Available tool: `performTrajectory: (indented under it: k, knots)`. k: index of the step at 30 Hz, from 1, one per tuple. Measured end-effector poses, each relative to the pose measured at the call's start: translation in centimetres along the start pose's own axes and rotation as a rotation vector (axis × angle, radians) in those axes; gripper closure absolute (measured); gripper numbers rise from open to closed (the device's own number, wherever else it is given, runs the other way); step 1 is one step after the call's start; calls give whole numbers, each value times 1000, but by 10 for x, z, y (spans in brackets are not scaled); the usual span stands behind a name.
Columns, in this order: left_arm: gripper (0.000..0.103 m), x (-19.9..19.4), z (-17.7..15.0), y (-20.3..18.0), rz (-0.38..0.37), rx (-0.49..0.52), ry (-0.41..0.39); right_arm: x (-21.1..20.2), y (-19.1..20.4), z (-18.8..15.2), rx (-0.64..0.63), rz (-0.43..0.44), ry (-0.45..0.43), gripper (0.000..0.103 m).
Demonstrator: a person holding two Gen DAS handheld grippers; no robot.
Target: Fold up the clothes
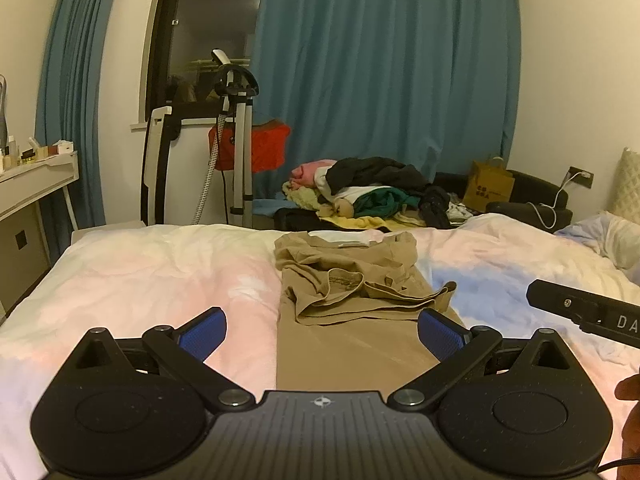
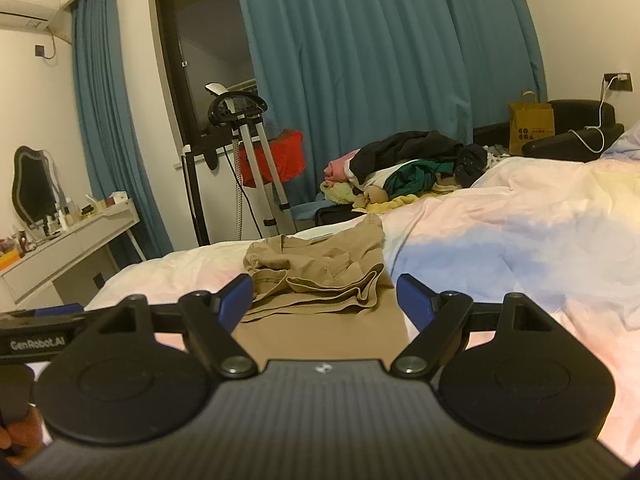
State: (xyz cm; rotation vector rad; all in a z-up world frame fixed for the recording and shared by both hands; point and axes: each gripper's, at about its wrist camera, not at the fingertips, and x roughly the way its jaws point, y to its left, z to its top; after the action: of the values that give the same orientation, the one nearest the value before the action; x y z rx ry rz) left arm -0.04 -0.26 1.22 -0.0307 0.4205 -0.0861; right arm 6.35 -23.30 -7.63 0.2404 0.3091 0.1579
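1. While both my jaws are hanging wide open and empty, the tan trousers (image 1: 352, 292) are lying along the bed (image 1: 140, 280), far end bunched.
2. Being soft, light and limp, they are likely needing pinches at hems or waistband.

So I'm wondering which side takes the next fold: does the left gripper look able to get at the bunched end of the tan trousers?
Probably yes. The left gripper is open over the tan trousers, with only flat fabric and bedspread between it and the bunched end.
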Motion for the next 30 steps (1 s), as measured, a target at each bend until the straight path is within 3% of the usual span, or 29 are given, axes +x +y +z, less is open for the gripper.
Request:
performTrajectory:
  k: [10,18,22,26,30]
  knots:
    - [1,1,-3,-2,-2,30,10,10,-4,-8,43,-17,62,23]
    - [1,9,-8,-2,-22,14,61,40,-31,-30,313,46,280,23]
    - [1,14,-10,-2,-32,-12,94,51,-50,-50,526,91,404,23]
    - [1,19,-12,0,-46,-51,130,61,-72,-81,819,122,519,21]
    - [0,27,-16,4,-78,-112,183,70,-84,-100,976,133,531,21]
